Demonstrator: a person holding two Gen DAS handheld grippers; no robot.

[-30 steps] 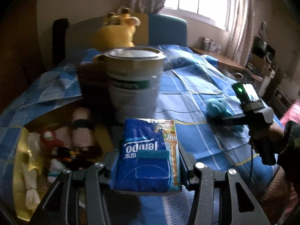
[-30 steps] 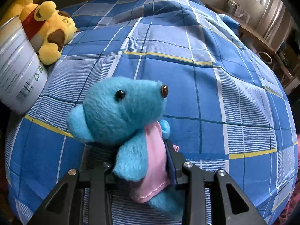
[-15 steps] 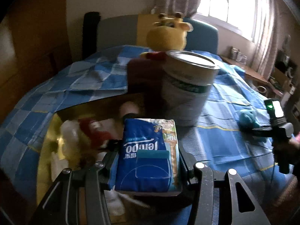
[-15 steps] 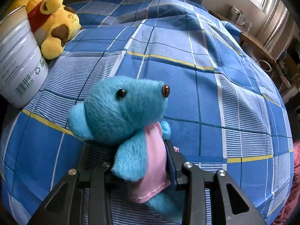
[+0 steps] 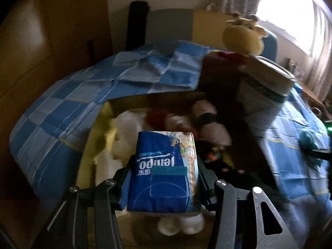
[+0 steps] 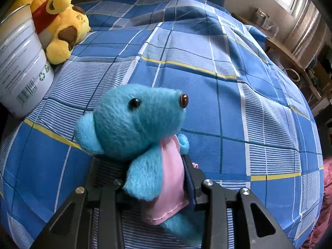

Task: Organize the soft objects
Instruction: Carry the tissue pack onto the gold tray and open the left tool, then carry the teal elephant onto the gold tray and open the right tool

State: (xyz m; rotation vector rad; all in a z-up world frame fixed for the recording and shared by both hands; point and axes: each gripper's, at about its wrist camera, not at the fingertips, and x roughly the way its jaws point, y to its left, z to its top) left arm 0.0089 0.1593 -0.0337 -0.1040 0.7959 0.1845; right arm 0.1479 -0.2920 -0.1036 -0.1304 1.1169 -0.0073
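Observation:
My left gripper (image 5: 164, 178) is shut on a blue Tempo tissue pack (image 5: 164, 172) and holds it above an open cardboard box (image 5: 132, 101) that contains several soft toys (image 5: 207, 122). My right gripper (image 6: 145, 174) is shut on a blue plush mouse with a pink dress (image 6: 137, 122), held above the blue plaid bed cover (image 6: 228, 95). The mouse also shows at the right edge of the left wrist view (image 5: 309, 141).
A large white tin (image 5: 265, 97) stands on the bed beside the box; it also shows in the right wrist view (image 6: 20, 62). A yellow plush toy (image 6: 60, 22) lies behind the tin. A wooden wall (image 5: 41, 51) is left, a window (image 5: 290, 10) right.
My left gripper has swung left with the tissue pack, from in front of the tin to over the box. My right gripper has shifted slightly forward with the mouse.

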